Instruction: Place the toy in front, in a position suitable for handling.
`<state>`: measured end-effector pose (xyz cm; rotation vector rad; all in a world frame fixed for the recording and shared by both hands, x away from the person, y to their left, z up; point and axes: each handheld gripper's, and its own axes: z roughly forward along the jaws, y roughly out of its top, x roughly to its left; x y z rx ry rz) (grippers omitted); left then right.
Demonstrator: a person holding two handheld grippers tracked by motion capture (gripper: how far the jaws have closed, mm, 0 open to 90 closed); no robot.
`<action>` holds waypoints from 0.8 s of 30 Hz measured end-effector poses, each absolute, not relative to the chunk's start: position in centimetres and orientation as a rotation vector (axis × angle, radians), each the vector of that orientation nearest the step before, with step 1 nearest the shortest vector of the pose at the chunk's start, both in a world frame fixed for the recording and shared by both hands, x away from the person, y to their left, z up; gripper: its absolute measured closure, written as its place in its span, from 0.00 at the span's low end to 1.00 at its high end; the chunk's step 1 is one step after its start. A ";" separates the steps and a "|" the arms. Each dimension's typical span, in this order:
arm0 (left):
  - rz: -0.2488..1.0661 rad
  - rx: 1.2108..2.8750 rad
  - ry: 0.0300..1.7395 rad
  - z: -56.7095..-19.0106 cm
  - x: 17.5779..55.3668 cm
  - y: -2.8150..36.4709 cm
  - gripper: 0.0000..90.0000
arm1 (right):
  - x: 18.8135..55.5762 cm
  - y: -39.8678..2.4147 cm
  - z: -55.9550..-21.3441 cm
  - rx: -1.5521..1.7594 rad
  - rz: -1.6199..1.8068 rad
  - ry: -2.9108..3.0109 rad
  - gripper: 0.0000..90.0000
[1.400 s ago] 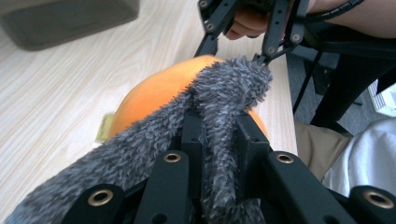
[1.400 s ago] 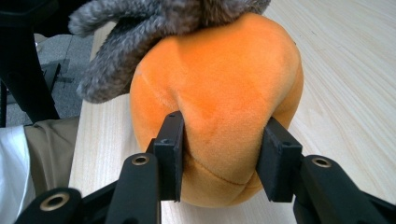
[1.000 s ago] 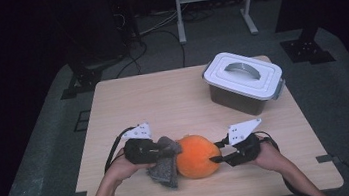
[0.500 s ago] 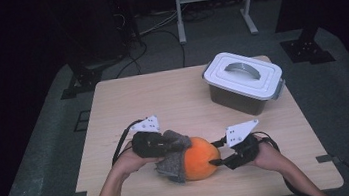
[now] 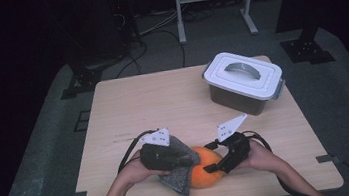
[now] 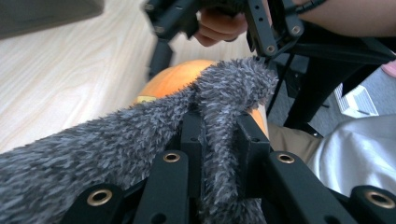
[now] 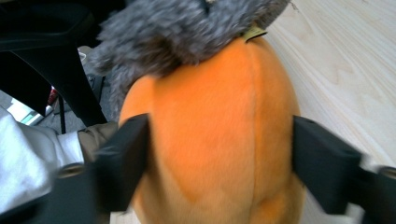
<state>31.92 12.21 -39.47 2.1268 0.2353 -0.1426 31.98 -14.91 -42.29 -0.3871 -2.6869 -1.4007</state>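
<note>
An orange plush pumpkin point(image 5: 205, 175) point(image 7: 210, 116) lies near the table's front edge. A grey fuzzy cloth point(image 5: 178, 180) point(image 6: 112, 140) is draped over its left side and top. My left gripper point(image 5: 186, 161) point(image 6: 219, 135) is shut on a fold of this cloth, right against the pumpkin point(image 6: 168, 81). My right gripper point(image 5: 214, 166) point(image 7: 219, 154) reaches in from the right. Its jaws have just been opening and now stand on either side of the pumpkin without squeezing it. In the right gripper view the cloth point(image 7: 187, 32) lies over the pumpkin's far end.
A grey lidded container with a white lid and handle point(image 5: 243, 82) stands at the back right of the wooden table point(image 5: 153, 105). The person's legs and a dark frame sit just beyond the table's front edge.
My left gripper has carried the cloth to the right, further over the pumpkin. My right gripper's jaws have spread apart and released their squeeze on the pumpkin.
</note>
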 end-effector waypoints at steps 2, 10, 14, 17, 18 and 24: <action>-0.145 2.106 0.245 -39.5 32.1 12.7 0.85 | 31.8 -15.2 -42.2 -0.368 -1.428 -2.701 0.43; -0.108 2.091 0.333 -40.0 32.6 15.0 0.85 | 31.4 -16.0 -41.8 -0.305 -1.454 -2.768 0.51; -0.108 2.065 0.357 -39.9 33.0 15.5 0.85 | 31.4 -15.9 -41.5 -0.283 -1.483 -2.790 0.52; -0.097 2.052 0.344 -39.0 33.4 15.1 0.85 | 31.5 -15.5 -41.0 -0.269 -1.494 -2.840 0.52; -0.092 2.045 0.337 -38.6 33.5 14.8 0.85 | 31.7 -15.3 -40.8 -0.260 -1.499 -2.855 0.52; -0.058 2.073 0.313 -37.6 34.2 13.5 0.84 | 31.8 -14.2 -40.6 -0.198 -1.483 -2.912 0.52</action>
